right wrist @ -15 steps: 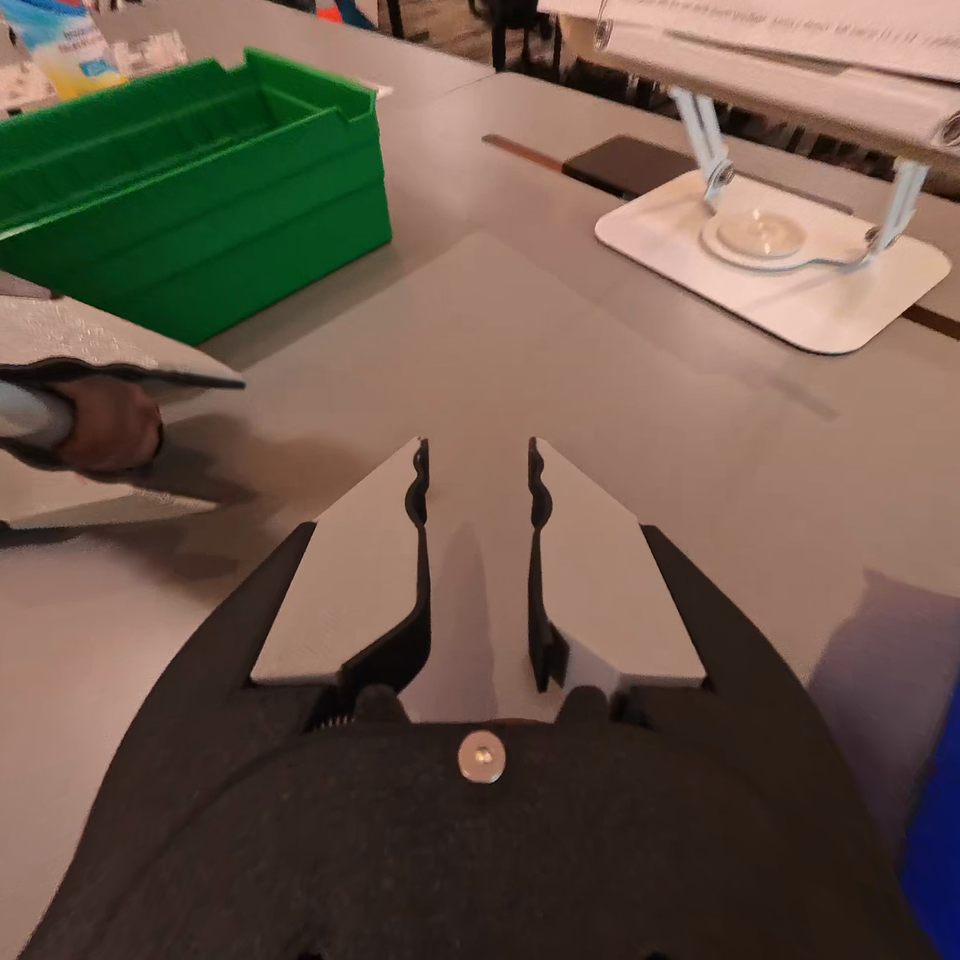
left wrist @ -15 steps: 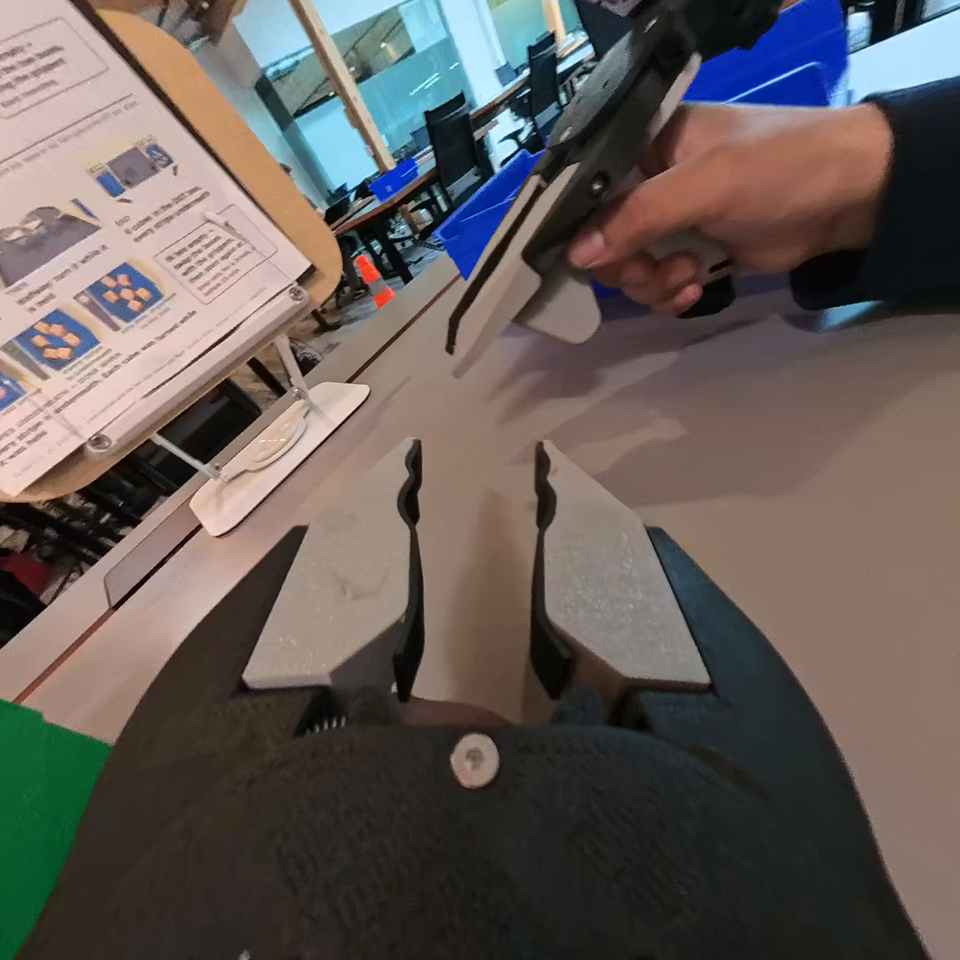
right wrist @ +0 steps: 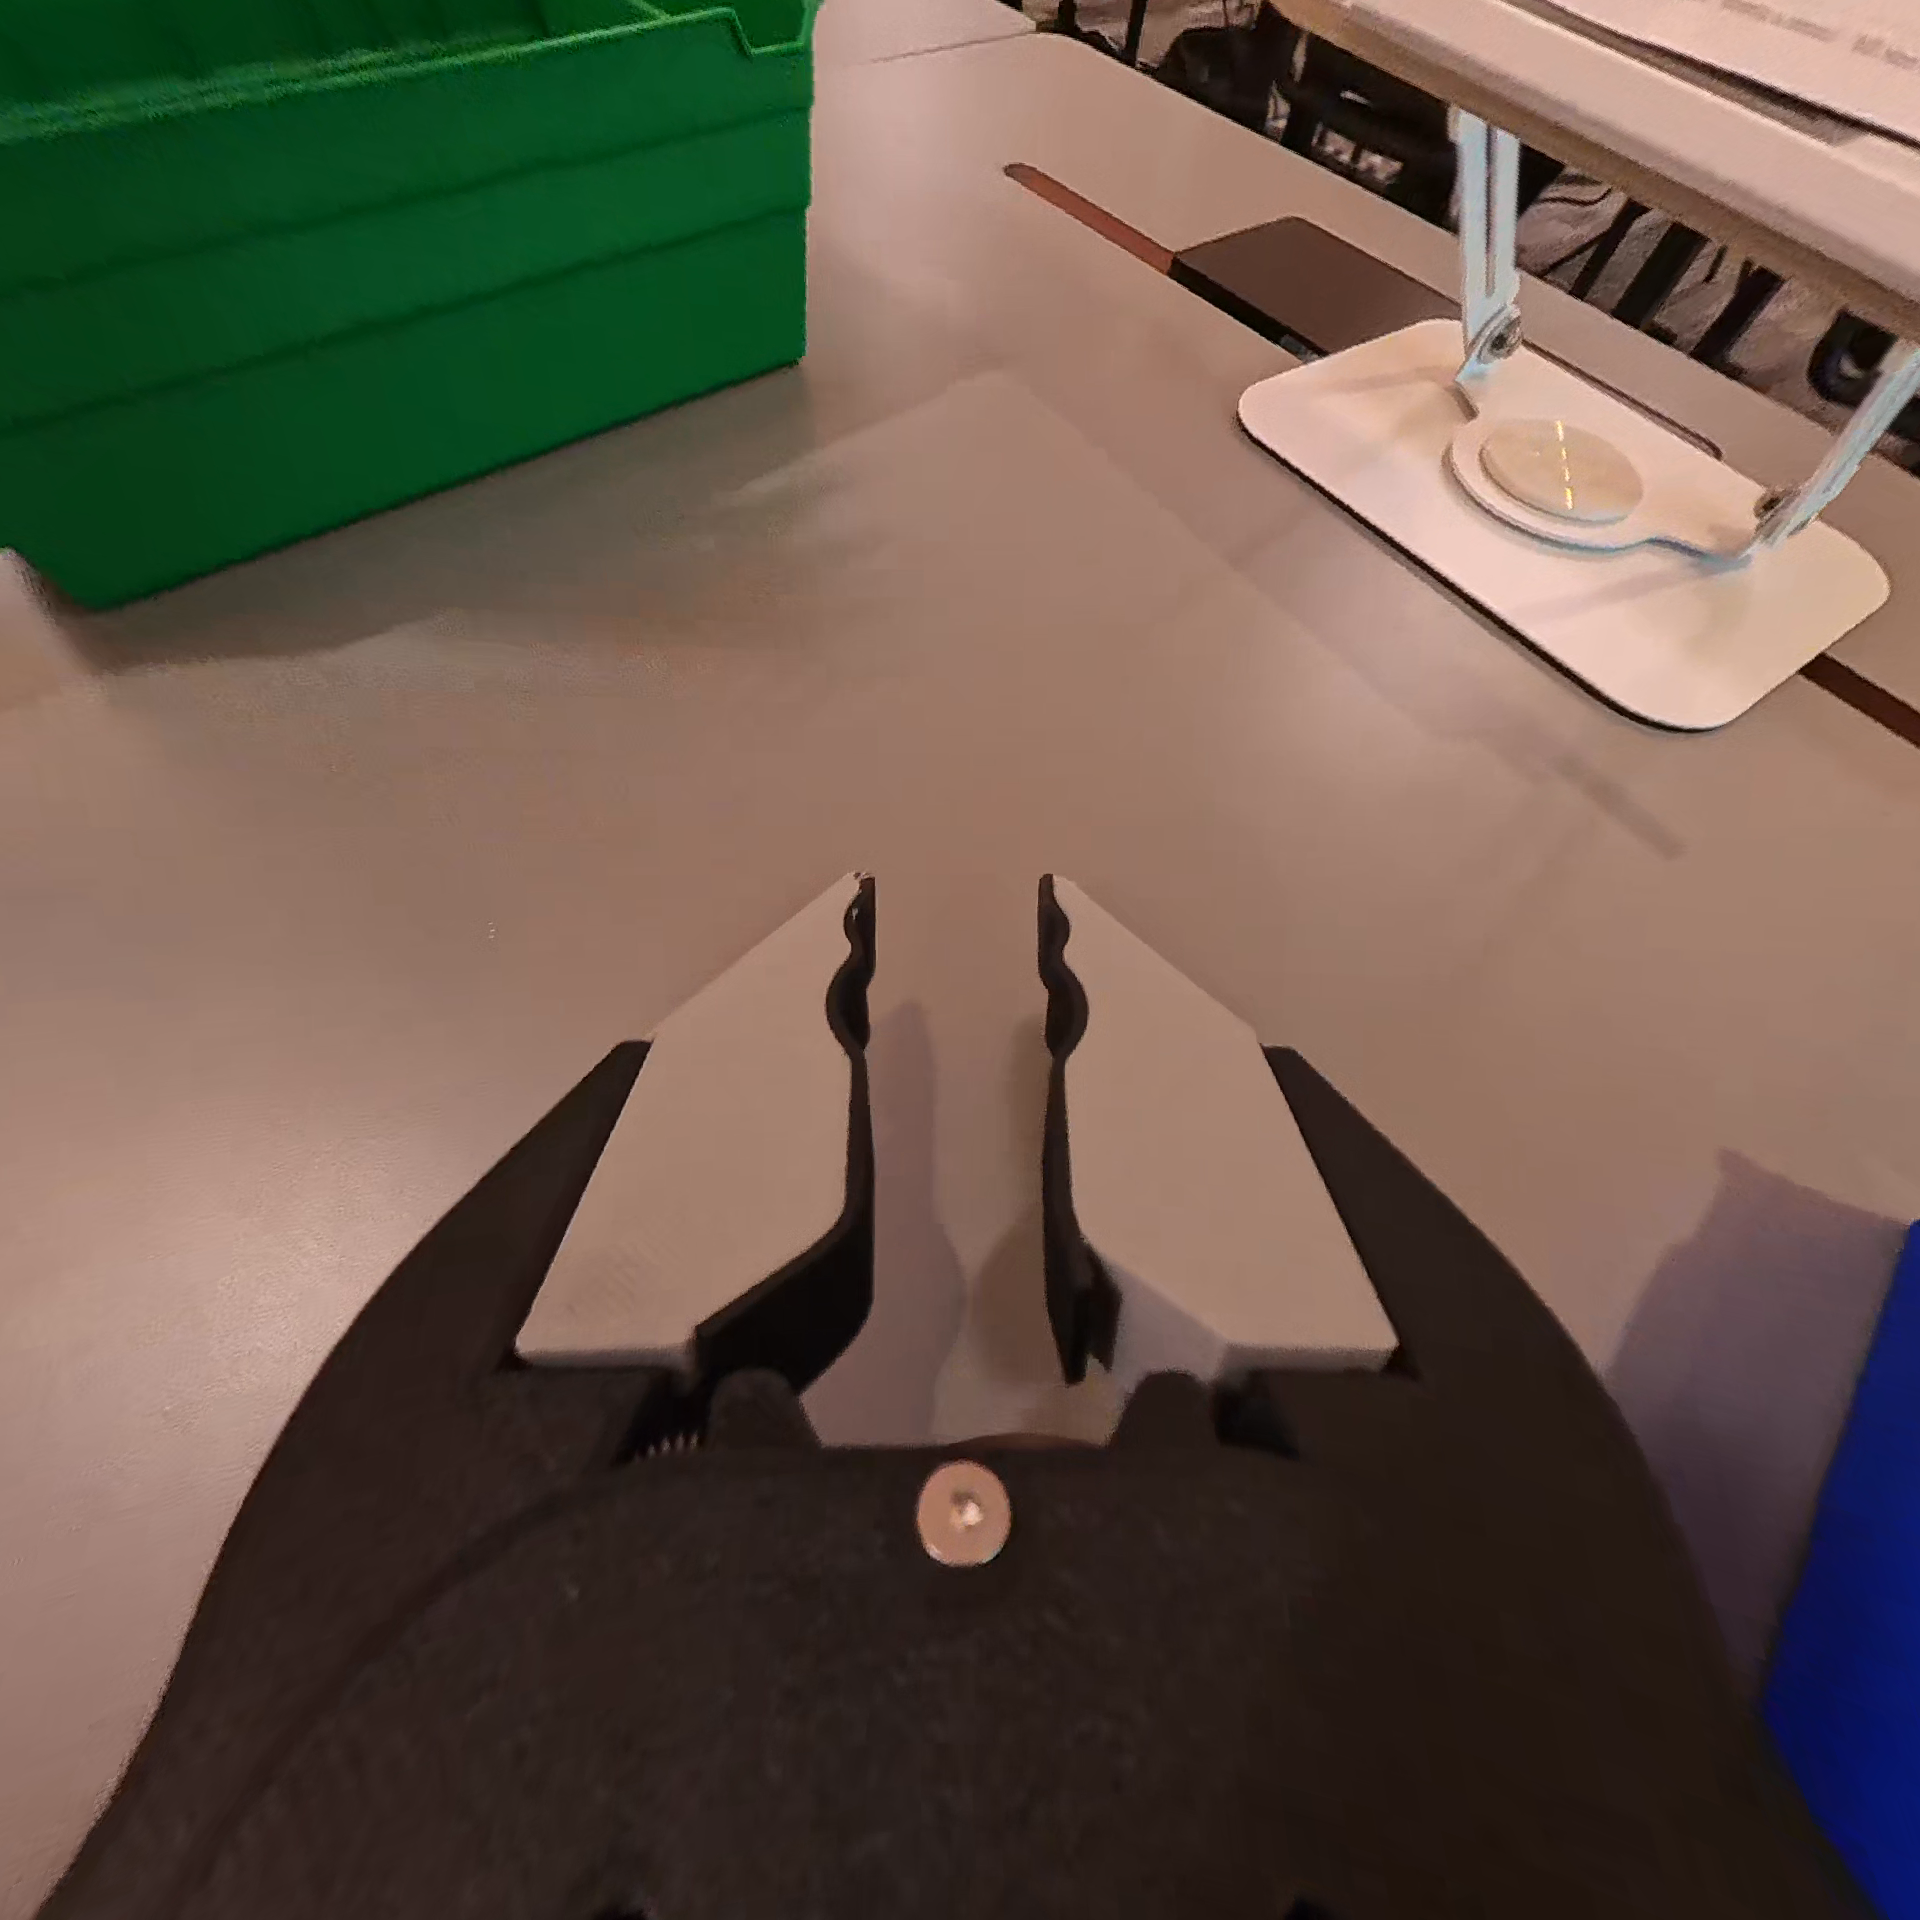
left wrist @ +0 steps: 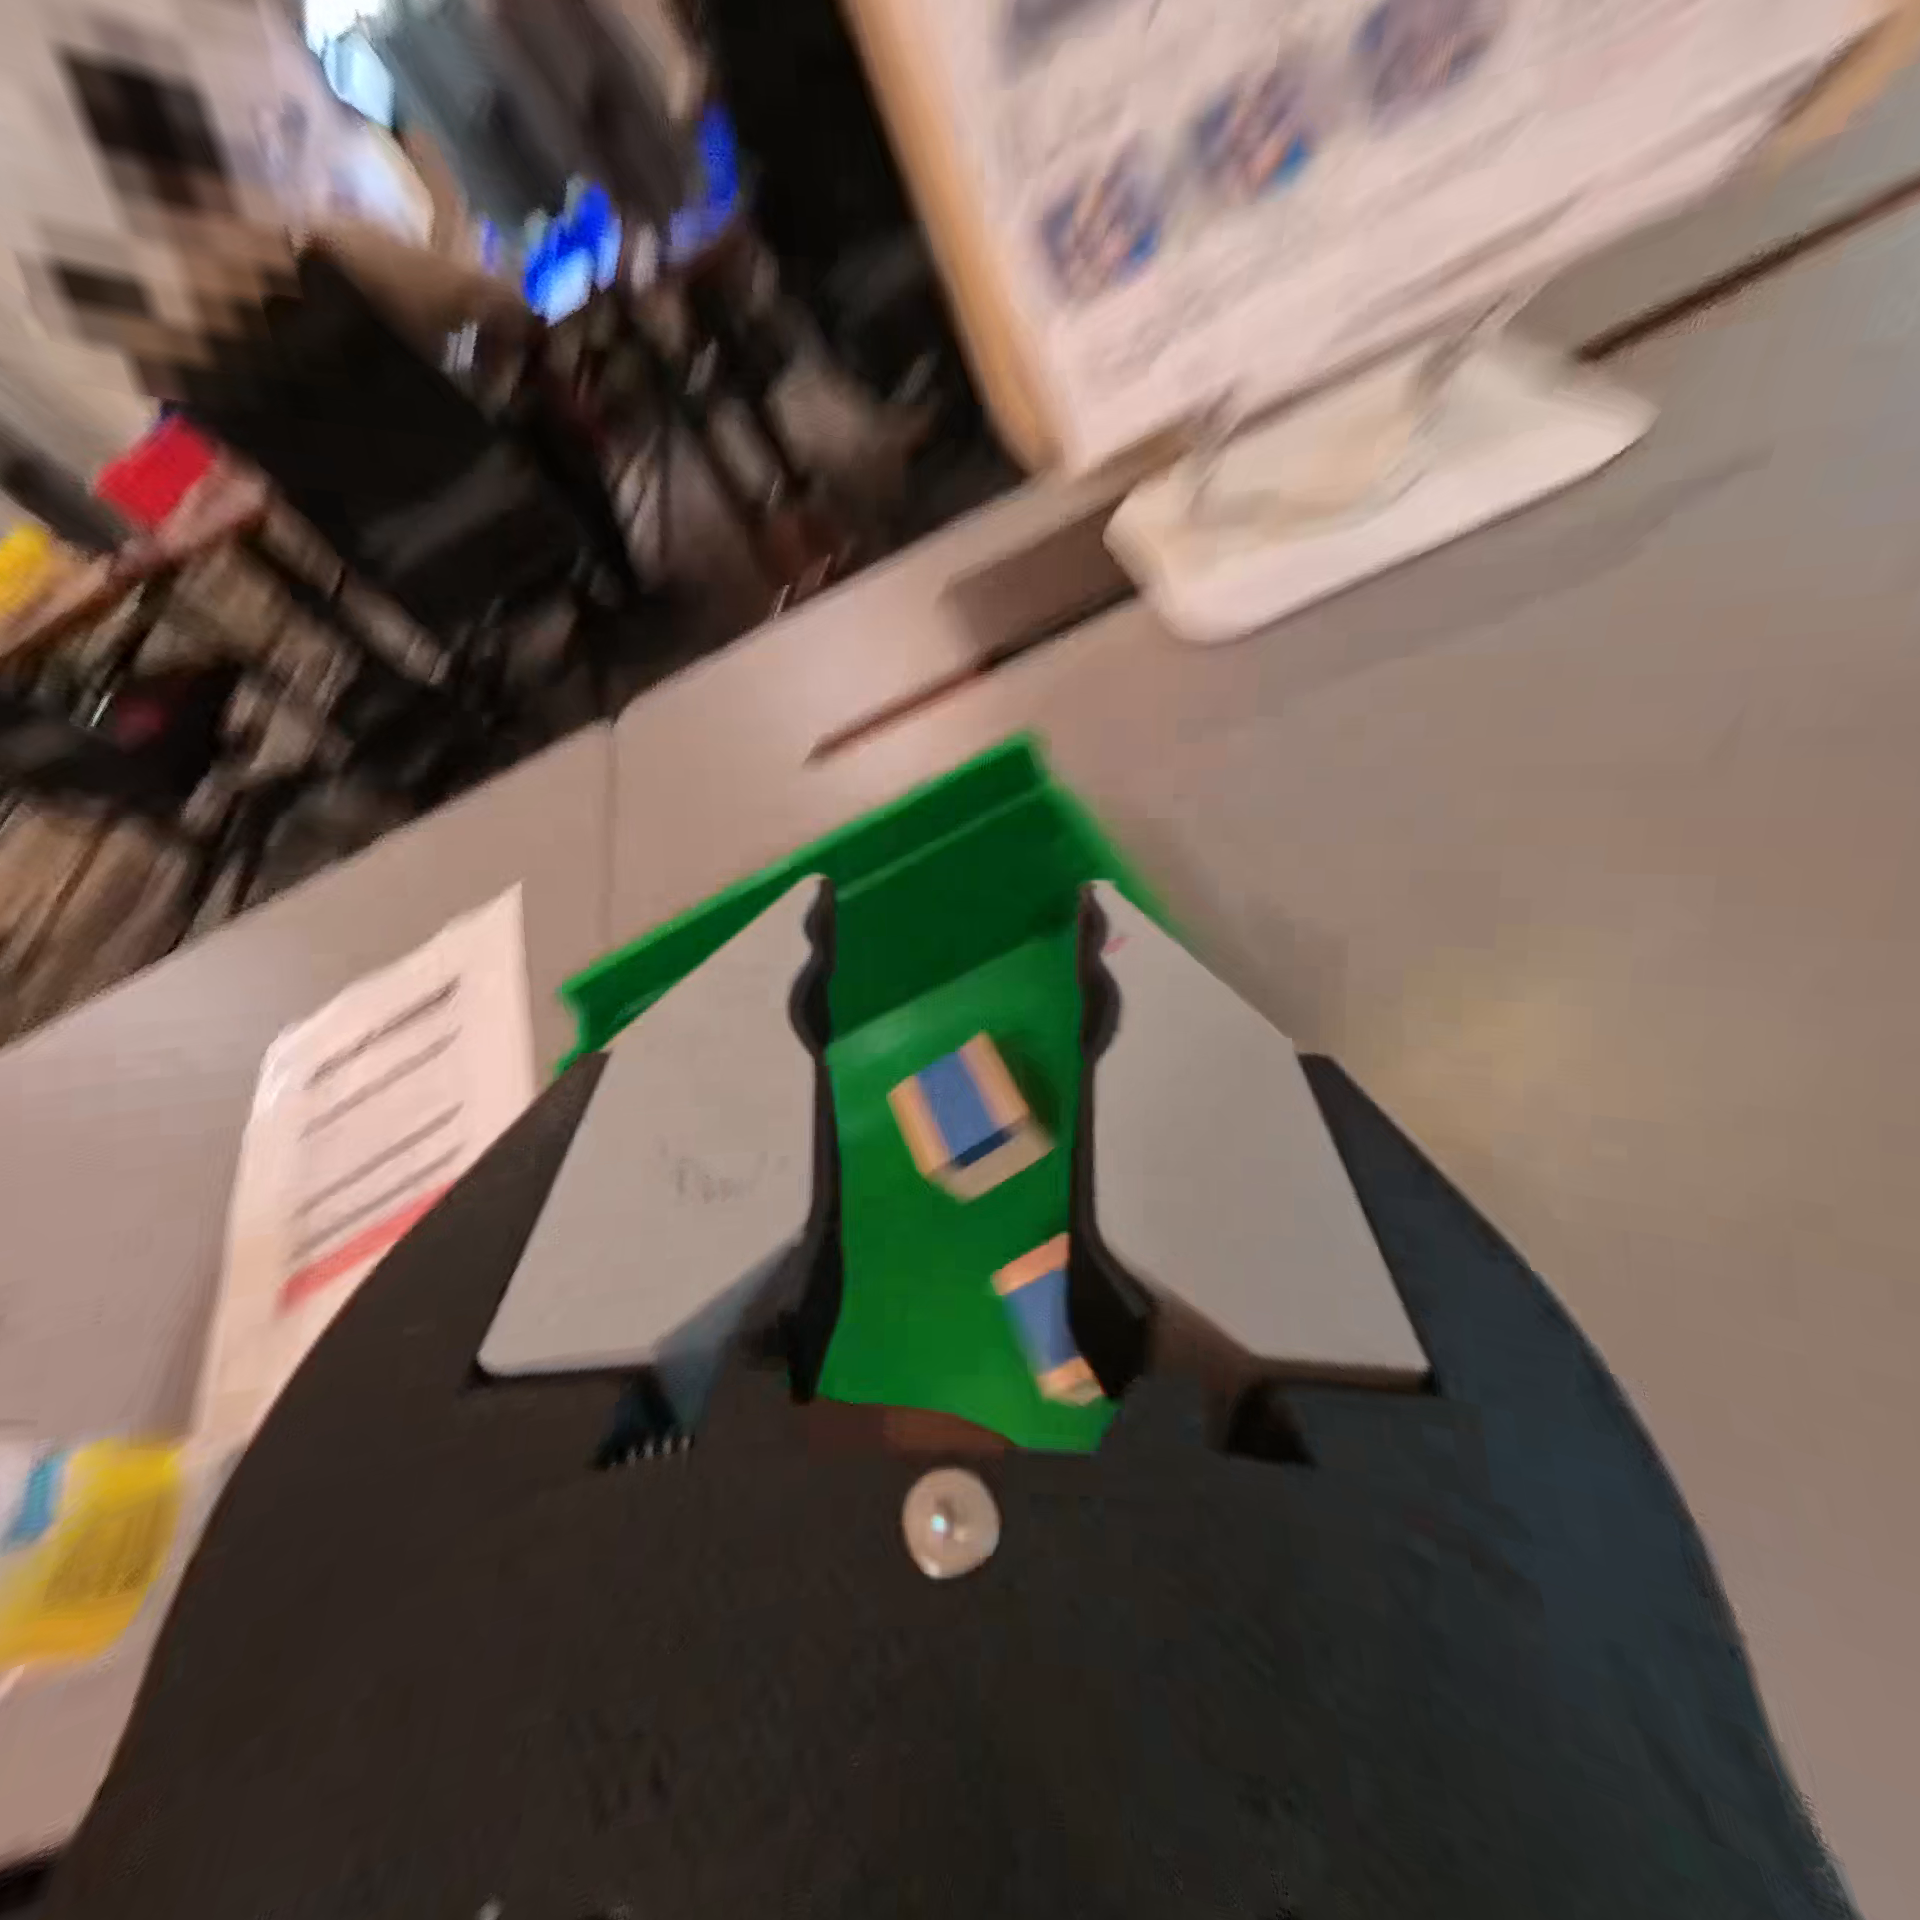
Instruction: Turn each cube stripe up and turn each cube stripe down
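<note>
Now, in the left wrist view, which is blurry, the left gripper (left wrist: 951, 904) hangs over the green bin (left wrist: 935, 862). Its fingers (left wrist: 707, 1122) are spread wide and hold nothing. Down inside the bin, 2 cubes show in the gap. The first cube (left wrist: 966, 1117) lies near the middle, at about 1 o'clock from the screw, with its blue stripe facing up. The second cube (left wrist: 1044, 1314) sits closer, partly hidden behind the right finger. A white paper (left wrist: 384, 1122) lies on the surface (left wrist: 1558, 883) at 9 o'clock, and a white stand (left wrist: 1382, 499) is up at 2 o'clock.

The cubes look small, hard and light, maybe wood. I think they will not squash or break. The flat sides should be good to pinch, 1 finger on each side.

In the right wrist view, the right gripper (right wrist: 956, 883) points over bare surface (right wrist: 312, 935). Its fingers (right wrist: 727, 1143) are partly open and hold nothing. The green bin (right wrist: 416, 312) is at 11 o'clock, well apart. The white stand (right wrist: 1558, 540) is at 2 o'clock. No cubes show here.
</note>
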